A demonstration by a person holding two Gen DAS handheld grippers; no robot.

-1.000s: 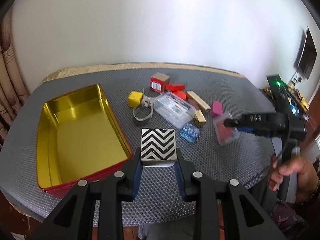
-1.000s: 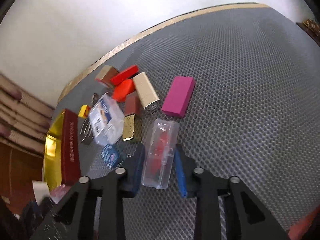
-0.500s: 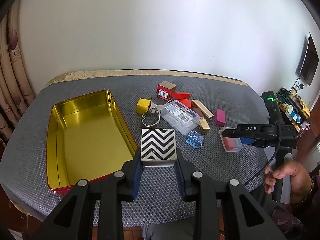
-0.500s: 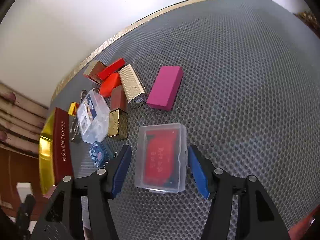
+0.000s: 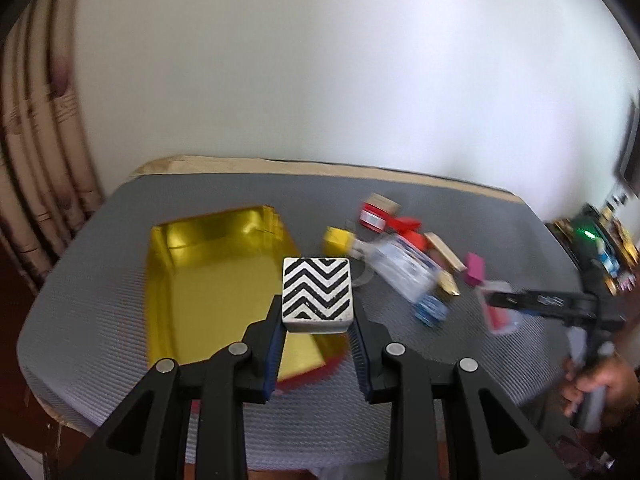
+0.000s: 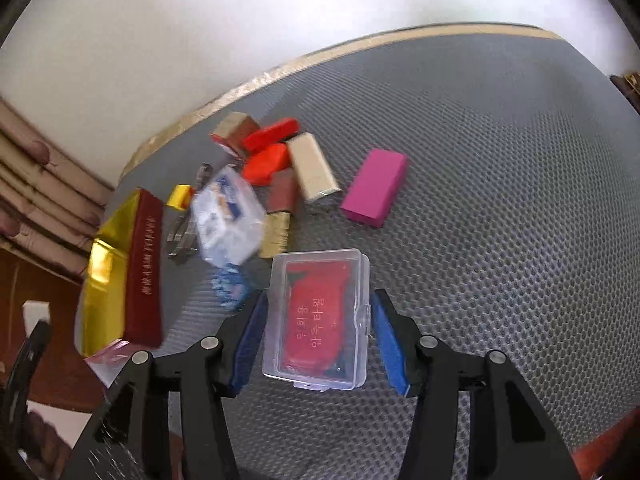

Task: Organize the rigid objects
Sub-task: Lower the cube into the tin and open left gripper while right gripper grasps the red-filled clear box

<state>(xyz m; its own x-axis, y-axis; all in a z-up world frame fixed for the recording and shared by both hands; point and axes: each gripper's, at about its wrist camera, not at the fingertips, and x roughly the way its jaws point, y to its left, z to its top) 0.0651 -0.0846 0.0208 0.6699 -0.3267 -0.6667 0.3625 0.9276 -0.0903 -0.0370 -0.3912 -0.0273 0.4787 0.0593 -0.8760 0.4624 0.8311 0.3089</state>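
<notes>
My left gripper (image 5: 316, 314) is shut on a black-and-white chevron block (image 5: 317, 286) and holds it in the air over the near right corner of the open gold tin (image 5: 216, 228). A clear plastic case with a red card inside (image 6: 320, 316) lies flat on the grey mat. My right gripper (image 6: 319, 306) straddles that case with its jaws closing, and a thin gap shows at each blue pad. In the blurred left wrist view the right gripper (image 5: 505, 300) hangs over the case (image 5: 500, 318) at the right.
A cluster lies beyond the case: a pink block (image 6: 374, 188), a beige block (image 6: 314, 168), red blocks (image 6: 268, 160), a clear box with a blue label (image 6: 226, 216), a yellow cube (image 6: 180, 196), a blue patterned piece (image 6: 228, 286). A person's hand (image 5: 600, 384) grips the right handle.
The left gripper has carried the chevron block left, over the tin's corner. The right gripper let go of the clear case, which now lies flat between its jaws.
</notes>
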